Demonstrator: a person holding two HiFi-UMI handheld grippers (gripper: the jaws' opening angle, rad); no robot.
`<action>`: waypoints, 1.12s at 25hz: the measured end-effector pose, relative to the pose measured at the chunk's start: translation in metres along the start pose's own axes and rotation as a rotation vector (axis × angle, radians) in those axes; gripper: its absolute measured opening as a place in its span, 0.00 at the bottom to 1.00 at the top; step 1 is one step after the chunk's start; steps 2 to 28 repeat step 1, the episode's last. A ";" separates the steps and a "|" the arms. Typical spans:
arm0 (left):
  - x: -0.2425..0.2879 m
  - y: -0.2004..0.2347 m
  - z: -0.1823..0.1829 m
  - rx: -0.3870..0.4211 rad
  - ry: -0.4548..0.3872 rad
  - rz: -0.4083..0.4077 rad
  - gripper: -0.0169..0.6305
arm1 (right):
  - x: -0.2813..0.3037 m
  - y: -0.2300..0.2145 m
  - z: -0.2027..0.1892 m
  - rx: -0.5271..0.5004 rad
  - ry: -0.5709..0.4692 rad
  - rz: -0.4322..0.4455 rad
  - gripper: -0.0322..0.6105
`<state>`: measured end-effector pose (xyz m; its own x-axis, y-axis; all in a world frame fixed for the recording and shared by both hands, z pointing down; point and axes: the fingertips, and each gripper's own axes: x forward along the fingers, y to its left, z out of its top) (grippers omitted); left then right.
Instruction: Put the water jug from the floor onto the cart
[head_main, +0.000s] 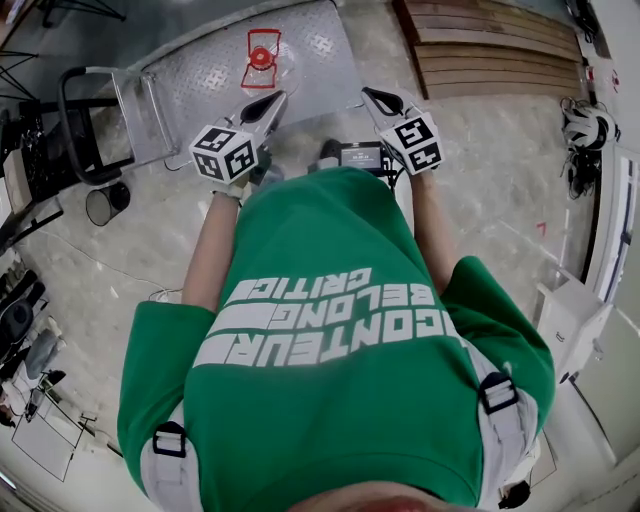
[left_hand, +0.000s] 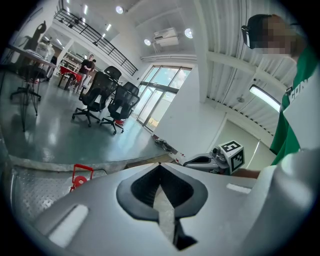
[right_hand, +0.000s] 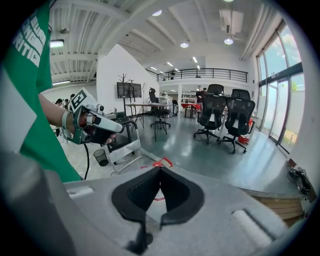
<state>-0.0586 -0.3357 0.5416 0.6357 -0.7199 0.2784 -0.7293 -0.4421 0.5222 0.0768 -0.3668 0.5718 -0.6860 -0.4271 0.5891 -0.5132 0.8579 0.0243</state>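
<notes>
1. Since the water jug (head_main: 262, 58) already stands on the ribbed metal deck of the cart (head_main: 190, 85) and not on the floor (head_main: 480, 160), the placing looks finished to me, and neither tool has anything to carry.
2. The left tool (head_main: 272, 102) has its jaws closed tip to tip with nothing between them. Its own view shows the pads meeting, with the cart deck and the jug's red handle beyond them, low on the left.
3. The right tool (head_main: 372, 96) is also closed and empty. In its own view the pads meet at the tip, and a bit of the red handle shows just above them, farther off.
4. Both tools are held side by side in front of the person's chest, apart from each other. Their noses aim toward the cart and tip somewhat downward. They are well short of the jug and touch nothing, which I read as a hands-off pose, not a reach.
5. On the deck, the jug sits toward the middle, well in from the near edge and away from the push handle (head_main: 75, 120) at the cart's left end in the head view. That spot should keep it from sliding off if the cart rolls.
6. The jug is upright, so its long axis is vertical. Its red cap and red carry handle point up toward the head camera, and its base rests flat on the plate. Its clear body is hard to trace against the metal.
</notes>
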 end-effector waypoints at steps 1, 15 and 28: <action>-0.001 -0.001 -0.001 0.000 -0.001 0.001 0.05 | -0.001 0.001 0.000 -0.001 -0.001 0.000 0.04; -0.001 -0.001 -0.001 0.000 -0.001 0.001 0.05 | -0.001 0.001 0.000 -0.001 -0.001 0.000 0.04; -0.001 -0.001 -0.001 0.000 -0.001 0.001 0.05 | -0.001 0.001 0.000 -0.001 -0.001 0.000 0.04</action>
